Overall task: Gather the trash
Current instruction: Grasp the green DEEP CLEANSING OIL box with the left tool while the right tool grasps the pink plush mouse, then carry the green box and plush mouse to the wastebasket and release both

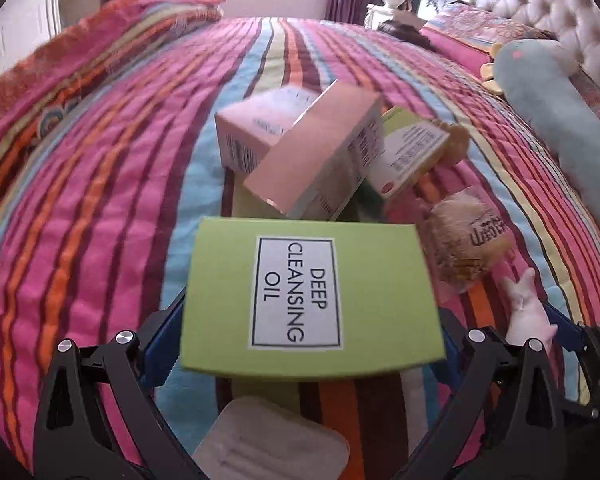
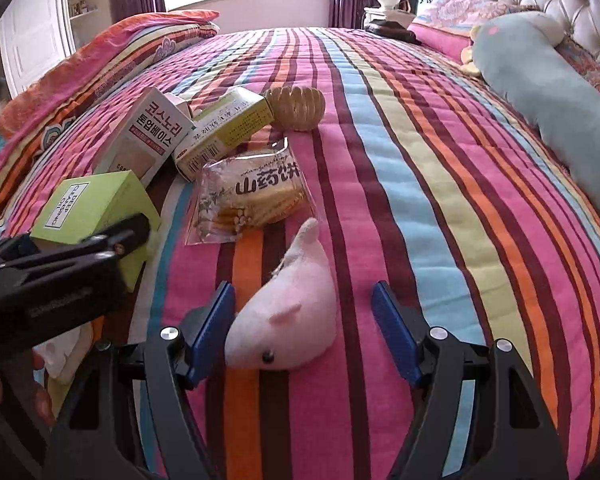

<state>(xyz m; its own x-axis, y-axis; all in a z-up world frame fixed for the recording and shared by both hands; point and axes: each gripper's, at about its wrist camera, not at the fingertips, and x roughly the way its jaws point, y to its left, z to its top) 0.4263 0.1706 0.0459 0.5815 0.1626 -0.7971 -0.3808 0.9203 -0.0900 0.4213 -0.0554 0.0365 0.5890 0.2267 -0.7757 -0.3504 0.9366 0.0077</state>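
My left gripper point(image 1: 312, 320) is shut on a green "Deep Cleansing Oil" box point(image 1: 310, 296), held just above the striped bed; it also shows in the right wrist view point(image 2: 96, 208). Beyond it lie a pink box point(image 1: 320, 152), a white box point(image 1: 260, 128), a yellow-green box point(image 1: 414, 152) and a snack packet point(image 1: 468, 236). My right gripper point(image 2: 304, 332) is open, its blue fingers point(image 2: 216, 328) on either side of a pink plush mouse point(image 2: 292, 316). The snack packet point(image 2: 252, 200) and a ribbed golden cup point(image 2: 296, 108) lie ahead of it.
A striped quilt point(image 2: 440, 200) covers the bed. A long grey-blue plush point(image 2: 560, 92) lies along the tufted headboard at right. A folded striped blanket point(image 2: 140, 40) sits far left. A white crumpled item point(image 1: 268, 440) lies under the left gripper.
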